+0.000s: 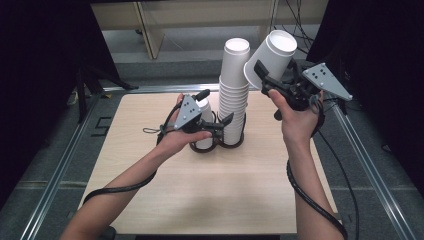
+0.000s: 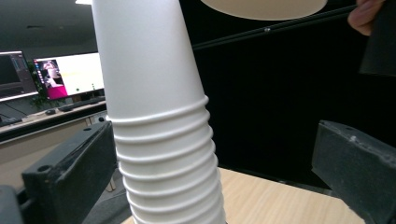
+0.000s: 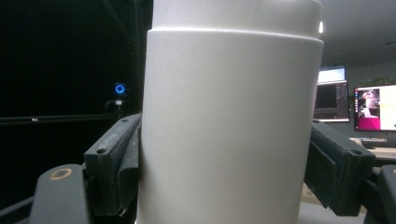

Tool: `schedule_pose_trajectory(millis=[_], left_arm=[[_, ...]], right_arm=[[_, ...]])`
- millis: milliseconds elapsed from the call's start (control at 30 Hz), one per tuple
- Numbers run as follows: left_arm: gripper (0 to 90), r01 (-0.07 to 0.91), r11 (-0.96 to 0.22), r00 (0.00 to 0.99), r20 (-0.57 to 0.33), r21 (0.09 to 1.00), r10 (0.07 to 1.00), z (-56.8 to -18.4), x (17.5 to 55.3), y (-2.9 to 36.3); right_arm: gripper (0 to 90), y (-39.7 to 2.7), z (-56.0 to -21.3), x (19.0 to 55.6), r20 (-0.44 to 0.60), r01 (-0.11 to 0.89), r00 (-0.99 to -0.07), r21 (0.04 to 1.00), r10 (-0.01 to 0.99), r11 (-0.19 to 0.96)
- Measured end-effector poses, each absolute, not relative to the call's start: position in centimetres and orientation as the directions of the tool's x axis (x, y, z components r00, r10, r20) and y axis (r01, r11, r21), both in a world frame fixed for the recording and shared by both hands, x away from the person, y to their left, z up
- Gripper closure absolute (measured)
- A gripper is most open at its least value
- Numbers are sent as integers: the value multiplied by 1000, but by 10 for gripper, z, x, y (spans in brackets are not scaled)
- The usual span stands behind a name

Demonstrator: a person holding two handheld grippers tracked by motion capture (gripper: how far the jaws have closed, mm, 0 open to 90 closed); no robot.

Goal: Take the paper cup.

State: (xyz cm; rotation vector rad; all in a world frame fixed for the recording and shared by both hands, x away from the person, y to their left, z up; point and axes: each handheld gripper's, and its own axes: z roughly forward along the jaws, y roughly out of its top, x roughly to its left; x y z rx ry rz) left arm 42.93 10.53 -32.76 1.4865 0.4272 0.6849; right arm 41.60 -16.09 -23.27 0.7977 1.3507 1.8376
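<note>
— High view first: why is the single white paper cup (image 1: 271, 56) carried tilted, above and to the right of the tall stack of nested white paper cups (image 1: 233, 95)?

— It is clamped in the right claw (image 1: 266, 80), mouth turned up and away from the person, at about the height of the stack's top. Such a hold is consistent either with a cup just lifted off or with one being lined up for seating; which of the two cannot be told. In the right gripper view the cup wall (image 3: 231, 126) is seen pressed between the black pads (image 3: 119, 163) on both sides, so the grip is judged firm.

— And the left claw (image 1: 217, 125)?

— It is held low beside the stack, its jaws apart. In the left gripper view the ribbed rims of the stack (image 2: 166, 154) are seen between the two jaws; the left one stands close against them and the right one is set well apart. No squeeze is shown. The placement is judged a brace, so that the column is kept from tipping.

— Where does the stack stand?

— Upright on the light wooden desk (image 1: 215, 195), in one ring of a dark double-ring holder (image 1: 220, 145). A shorter white cup (image 1: 204, 112) is seated in the neighbouring ring, partly hidden behind the left hand (image 1: 180, 137).
</note>
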Motion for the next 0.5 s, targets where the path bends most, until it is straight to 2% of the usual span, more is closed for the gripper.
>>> schedule_pose_trajectory(millis=[500], left_arm=[[0, -170, -38, 754, 155, 985, 638, -346, 401, 119]], right_arm=[[210, -160, -263, 400, 69, -161, -555, 969, 829, -188]])
